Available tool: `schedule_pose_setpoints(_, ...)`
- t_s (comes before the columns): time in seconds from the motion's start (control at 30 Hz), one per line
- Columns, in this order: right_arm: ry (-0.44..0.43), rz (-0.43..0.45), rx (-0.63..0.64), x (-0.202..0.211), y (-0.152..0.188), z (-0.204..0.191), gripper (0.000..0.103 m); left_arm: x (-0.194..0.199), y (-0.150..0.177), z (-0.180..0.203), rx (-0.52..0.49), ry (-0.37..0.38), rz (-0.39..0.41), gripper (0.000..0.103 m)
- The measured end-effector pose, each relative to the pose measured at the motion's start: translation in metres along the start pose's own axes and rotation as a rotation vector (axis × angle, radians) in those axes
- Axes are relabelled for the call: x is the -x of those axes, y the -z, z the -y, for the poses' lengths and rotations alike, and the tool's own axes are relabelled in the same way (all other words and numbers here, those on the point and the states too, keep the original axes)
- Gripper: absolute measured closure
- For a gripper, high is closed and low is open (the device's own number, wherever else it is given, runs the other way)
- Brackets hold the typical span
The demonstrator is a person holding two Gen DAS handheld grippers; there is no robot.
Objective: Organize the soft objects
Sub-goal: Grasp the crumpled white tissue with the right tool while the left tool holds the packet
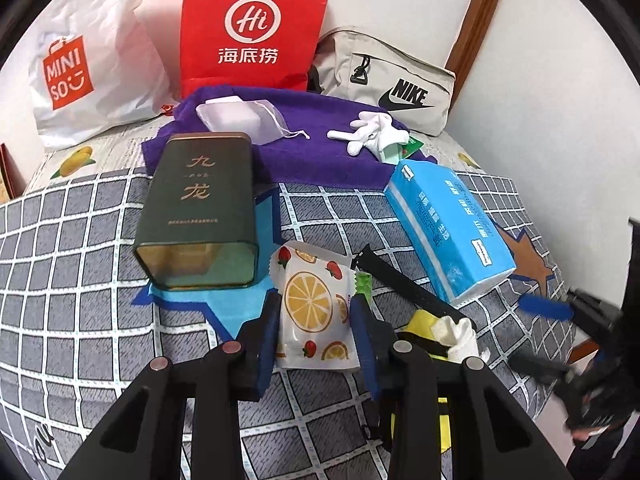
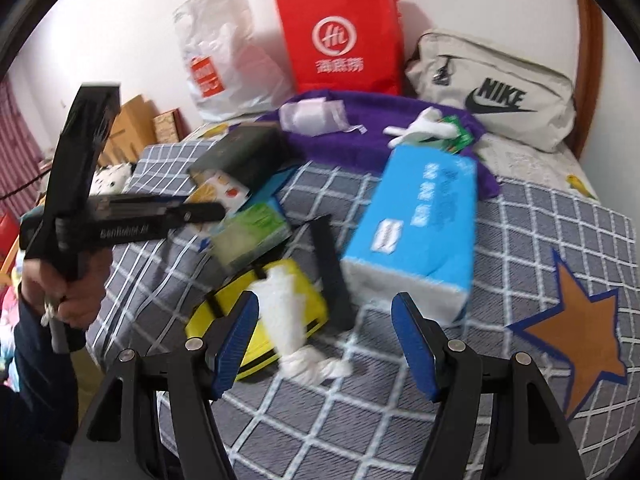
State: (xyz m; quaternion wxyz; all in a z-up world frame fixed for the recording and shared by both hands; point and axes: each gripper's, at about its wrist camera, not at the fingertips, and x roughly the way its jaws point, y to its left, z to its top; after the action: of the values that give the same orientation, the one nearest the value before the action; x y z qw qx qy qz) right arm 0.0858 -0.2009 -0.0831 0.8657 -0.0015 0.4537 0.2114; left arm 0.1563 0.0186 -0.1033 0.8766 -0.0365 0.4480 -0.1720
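My left gripper (image 1: 316, 320) is shut on a white wipes pack printed with lemons and strawberries (image 1: 310, 304) and holds it in front of the open mouth of a dark green tin (image 1: 200, 208) lying on the bed. The pack (image 2: 222, 192) and tin (image 2: 244, 152) also show in the right wrist view. My right gripper (image 2: 324, 336) is open and empty above a crumpled white tissue (image 2: 288, 312) on a yellow pouch (image 2: 280, 300). A blue tissue pack (image 1: 444, 236) lies to the right; it also shows in the right wrist view (image 2: 420, 236).
A purple towel (image 1: 312, 160) at the back carries a white mesh pouch (image 1: 240, 116) and white gloves (image 1: 368, 132). Behind stand a Miniso bag (image 1: 84, 68), a red paper bag (image 1: 256, 28) and a beige Nike bag (image 1: 392, 84). A black strap (image 1: 404, 284) and a green packet (image 2: 252, 232) lie mid-bed.
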Motion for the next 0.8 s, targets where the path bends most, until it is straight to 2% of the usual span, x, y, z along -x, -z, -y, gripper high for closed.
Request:
schedule_pose_setpoints(0.23,0.012,-0.061,0.041,-0.026,0.013,-0.015,0.036,0.006,0.009,-0.004,0.018,0.011,0.008,0.070)
schedule_pose_setpoints(0.33,0.003,-0.055,0.028,-0.034,0.014,-0.015,0.050,0.007,0.012,-0.007,0.029,0.015,0.009,0.070)
schedule_pose_setpoints(0.43,-0.013,-0.075,0.027,-0.044,0.016,-0.015,0.072,0.005,0.013,-0.008,0.037,0.023,0.006,0.070)
schedule_pose_setpoints(0.5,-0.002,-0.077,0.029,-0.045,0.017,-0.015,0.082,0.005,0.015,-0.008,0.042,0.028,0.005,0.070)
schedule_pose_setpoints(0.57,-0.006,-0.065,0.025,-0.041,0.017,-0.013,0.087,0.006,0.016,-0.008,0.046,0.035,0.008,0.070)
schedule_pose_setpoints(0.8,0.035,-0.023,0.020,-0.020,0.012,-0.006,0.088,0.006,0.019,-0.012,0.059,0.044,0.009,0.070)
